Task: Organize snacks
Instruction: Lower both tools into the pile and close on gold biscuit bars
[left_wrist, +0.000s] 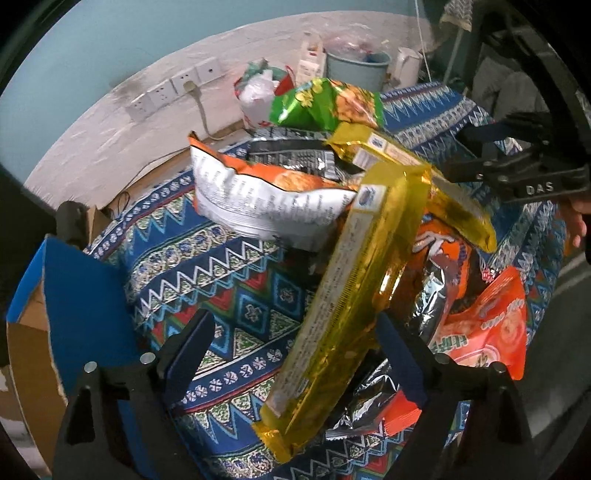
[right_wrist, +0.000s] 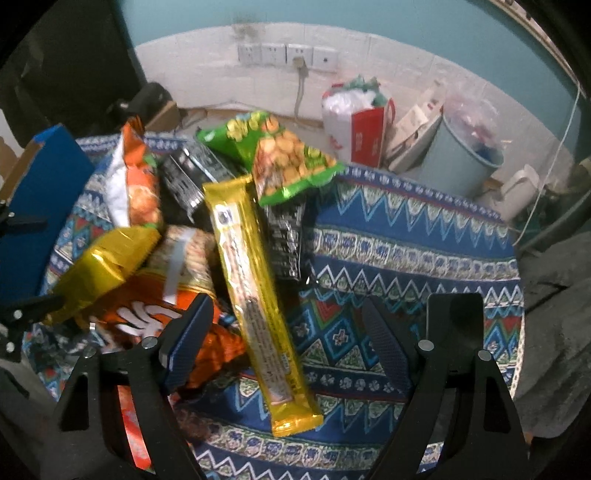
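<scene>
Gold packet (left_wrist: 343, 295) over half-hidden snacks (left_wrist: 476, 306)

The left gripper (left_wrist: 291, 354) has its two dark, blue-padded fingers spread wide apart, angled downward, with nothing clamped between the pads. The right gripper (right_wrist: 286, 332) is likewise wide open and tilted downward. In the left wrist view, the right gripper appears at the upper right, reaching leftward.
</scene>
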